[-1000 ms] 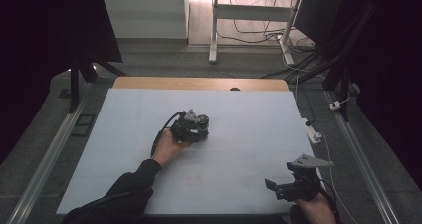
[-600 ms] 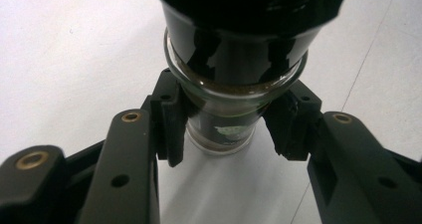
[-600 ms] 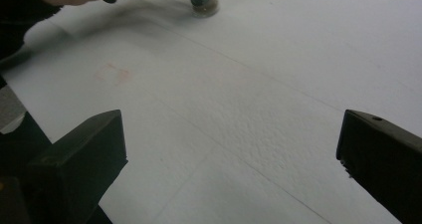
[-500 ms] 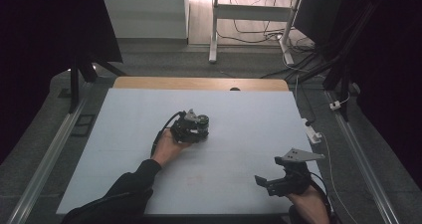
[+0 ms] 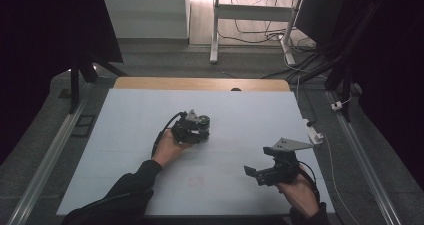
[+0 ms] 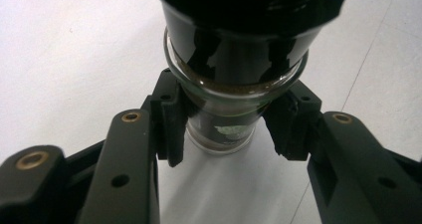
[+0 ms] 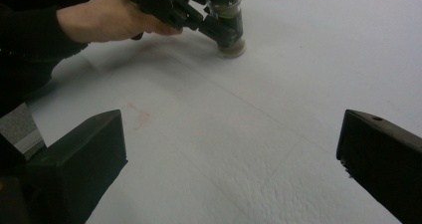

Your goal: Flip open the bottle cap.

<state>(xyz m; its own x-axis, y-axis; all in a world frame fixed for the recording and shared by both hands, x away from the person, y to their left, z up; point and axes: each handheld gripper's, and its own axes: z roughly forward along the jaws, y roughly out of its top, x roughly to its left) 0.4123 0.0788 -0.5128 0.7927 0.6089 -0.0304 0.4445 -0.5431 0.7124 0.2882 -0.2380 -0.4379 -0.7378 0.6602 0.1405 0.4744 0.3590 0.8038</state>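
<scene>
A small glass jar (image 5: 202, 123) with a black cap stands upright on the white table sheet (image 5: 250, 110), left of the middle. My left gripper (image 5: 194, 128) is shut on it from the near left, held by a hand. In the left gripper view both pads (image 6: 171, 119) press the glass sides of the jar (image 6: 234, 97) just under its cap. The right gripper view has the jar (image 7: 230, 20) and my left gripper (image 7: 216, 26) at the top. My right gripper (image 5: 253, 172) hovers near the front right, open and pointing left, its jaws wide apart over bare sheet (image 7: 231, 134).
A faint pink stain (image 7: 142, 117) marks the sheet ahead of the right gripper. A white plug block (image 5: 315, 133) and cable lie at the table's right edge. A wooden strip (image 5: 200, 83) borders the far edge. Metal rails (image 5: 52, 150) run along both sides.
My right gripper has moved left and a little farther onto the table. The left gripper and the jar have stayed in place.
</scene>
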